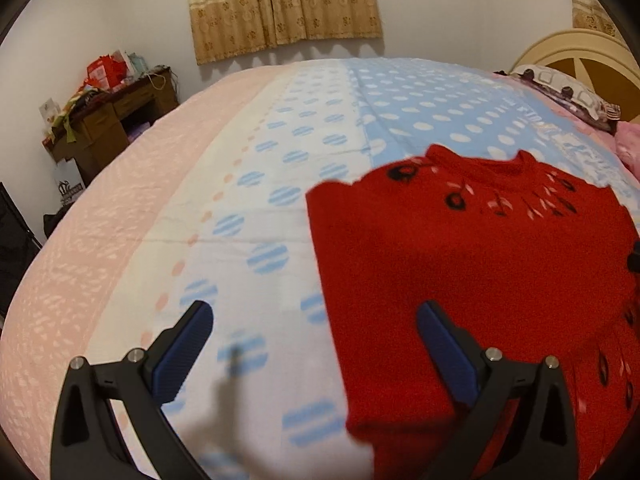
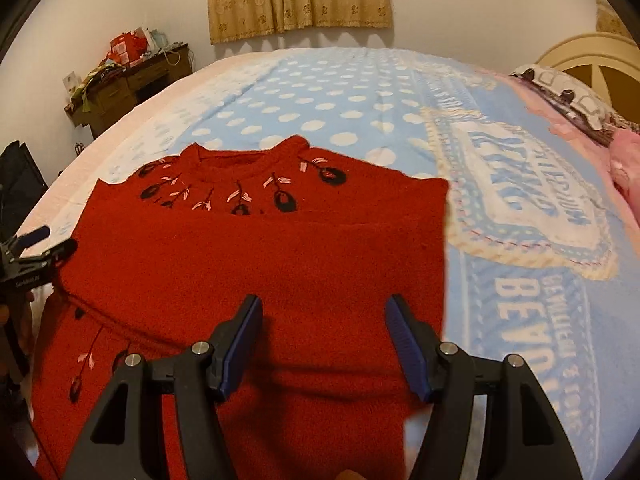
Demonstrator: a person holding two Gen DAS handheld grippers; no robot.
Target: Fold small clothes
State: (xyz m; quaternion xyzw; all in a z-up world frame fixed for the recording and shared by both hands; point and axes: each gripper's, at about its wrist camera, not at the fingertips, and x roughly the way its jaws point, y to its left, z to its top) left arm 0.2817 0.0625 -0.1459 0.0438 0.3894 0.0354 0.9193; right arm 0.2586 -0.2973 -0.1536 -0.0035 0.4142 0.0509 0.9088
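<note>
I see the red sweater [image 2: 256,264] lying partly folded on the bed [image 2: 360,120]. My left gripper [image 1: 316,340] and right gripper [image 2: 324,332] both hover over it, fingers spread wide, holding nothing.

A small red knitted sweater [image 2: 256,264] lies flat on the bed [image 2: 360,92], its round neckline toward the far side, near the curtain wall. Black and pink embroidered flowers with thin stems ring the collar, and more of the same motifs show on the cloth at the near left edge in the right wrist view. Both sleeves appear folded in across the front, forming a straight horizontal edge just below the collar embroidery, so the garment reads as a neat rectangle with straight left and right sides. In the left wrist view the sweater [image 1: 480,264] rests on the blue and white dotted cover.
</note>
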